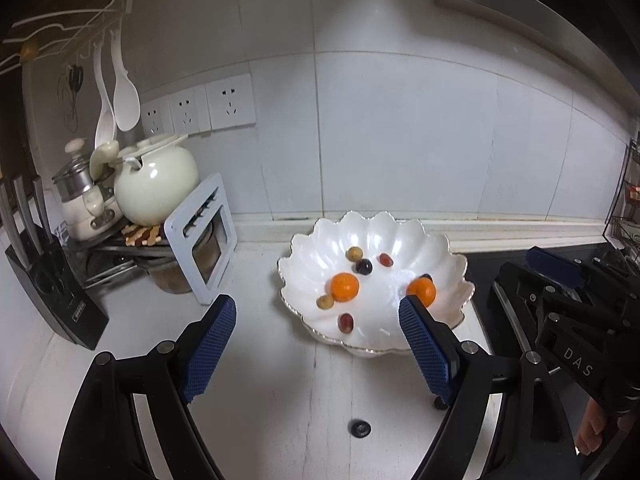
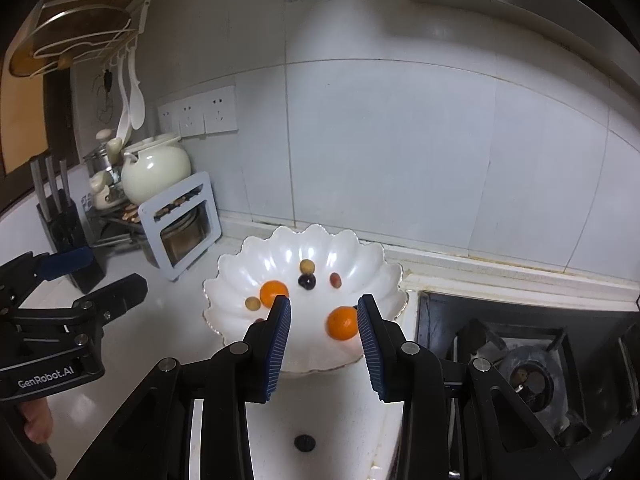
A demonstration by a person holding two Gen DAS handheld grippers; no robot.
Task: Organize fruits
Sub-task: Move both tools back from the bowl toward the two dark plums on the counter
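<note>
Nearest the lens: blue ribbed fingers (image 2: 280, 344) of right gripper (image 2: 324, 308), partly spread with nothing between them, hovering over the near rim of the scalloped white bowl (image 2: 360, 258) on the white table (image 1: 280, 380). Left gripper (image 1: 316, 312) spread wide and empty, short of the bowl's left edge.

Fruit all inside the bowl: two oranges, left orange (image 2: 273, 291) and right orange (image 2: 342, 323), plus grapes scattered apart, e.g. dark grape (image 2: 307, 281).

Step judged: approach to right orange, just beside the right finger. To do well: shift the gripper rightward to centre the orange in the gap, descend, close gently across its widest part; avoid knocking the bowl rim or rolling the fruit. Glossy bowl probably slippery. Left gripper could steady the bowl.

Readable writing: "GenRobot.AI" (image 2: 46, 380) on left gripper body; "DAS" (image 1: 578, 361) on right gripper body. Knife block (image 1: 56, 300) label illegible.
</note>
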